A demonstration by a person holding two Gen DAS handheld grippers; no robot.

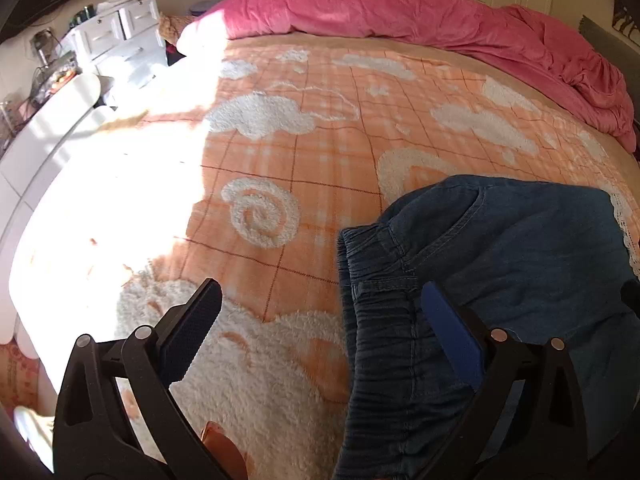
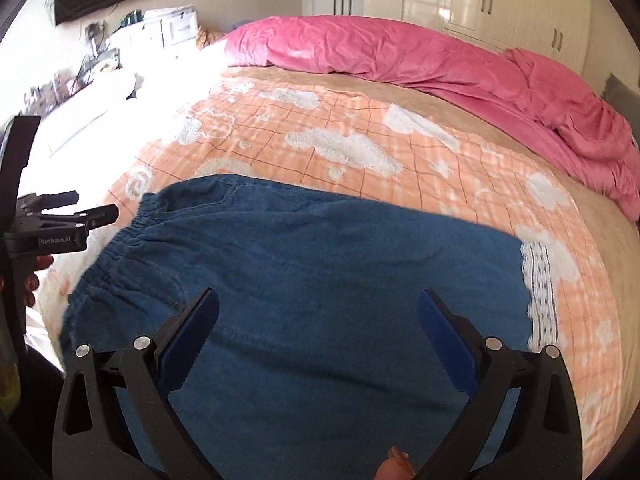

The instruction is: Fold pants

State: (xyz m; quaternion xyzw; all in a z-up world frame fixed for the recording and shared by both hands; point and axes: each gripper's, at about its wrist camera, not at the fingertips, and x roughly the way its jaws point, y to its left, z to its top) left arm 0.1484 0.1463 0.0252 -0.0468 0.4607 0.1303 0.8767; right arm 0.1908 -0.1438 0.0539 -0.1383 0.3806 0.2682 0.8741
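Observation:
Blue denim pants [image 2: 312, 264] with an elastic waistband [image 2: 116, 252] and a white lace hem [image 2: 540, 292] lie folded on the orange bedspread. In the left wrist view the pants [image 1: 512, 248] lie at the lower right, waistband [image 1: 380, 340] toward me. My left gripper [image 1: 322, 300] is open and empty, its right finger over the waistband, its left finger over the bedspread. My right gripper [image 2: 318, 308] is open and empty, hovering over the middle of the pants. The left gripper [image 2: 80, 216] also shows at the left edge of the right wrist view.
An orange plaid bedspread [image 1: 304, 152] with white fluffy clouds covers the bed. A pink duvet [image 1: 400, 12] is bunched along the far side and right. A white dresser [image 1: 116, 36] stands at the far left. Strong sunlight washes out the bed's left edge [image 1: 112, 200].

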